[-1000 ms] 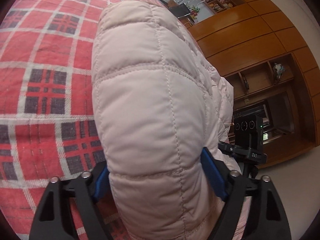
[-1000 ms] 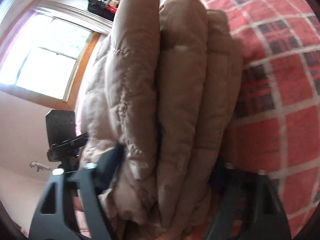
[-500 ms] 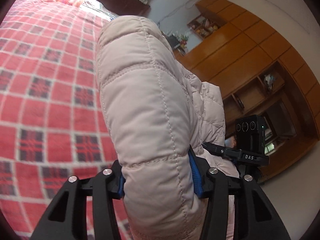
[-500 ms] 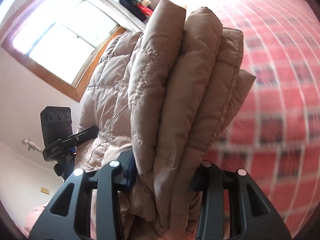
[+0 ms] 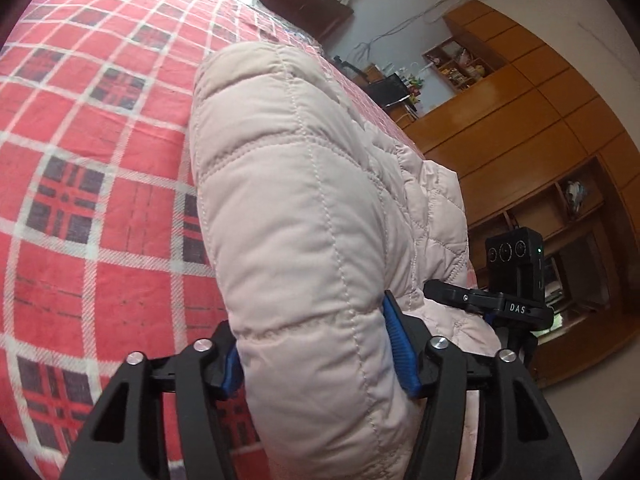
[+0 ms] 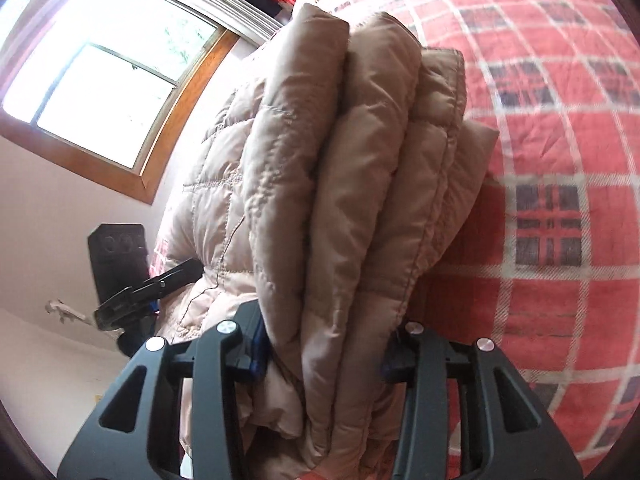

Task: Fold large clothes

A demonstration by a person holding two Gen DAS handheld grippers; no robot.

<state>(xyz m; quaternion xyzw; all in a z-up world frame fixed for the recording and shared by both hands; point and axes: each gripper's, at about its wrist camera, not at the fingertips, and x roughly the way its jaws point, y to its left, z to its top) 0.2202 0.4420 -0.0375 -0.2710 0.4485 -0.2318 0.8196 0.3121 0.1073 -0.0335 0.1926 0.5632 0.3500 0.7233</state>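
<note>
Above the red plaid bed [image 5: 100,168], both your tongs are clamped on the folded quilted jacket [image 5: 304,216] — the left tongs [image 5: 316,356] on a rounded fold, the right tongs [image 6: 324,344] across a stack of several layers. Compared with a second ago, the bundle has swung up off the bed and now tips back toward it — likely you're carrying the finished fold to set it down.

Red plaid bed [image 5: 100,160] — wooden cabinets [image 5: 520,128] (open shelves), bright window [image 6: 104,92].
</note>
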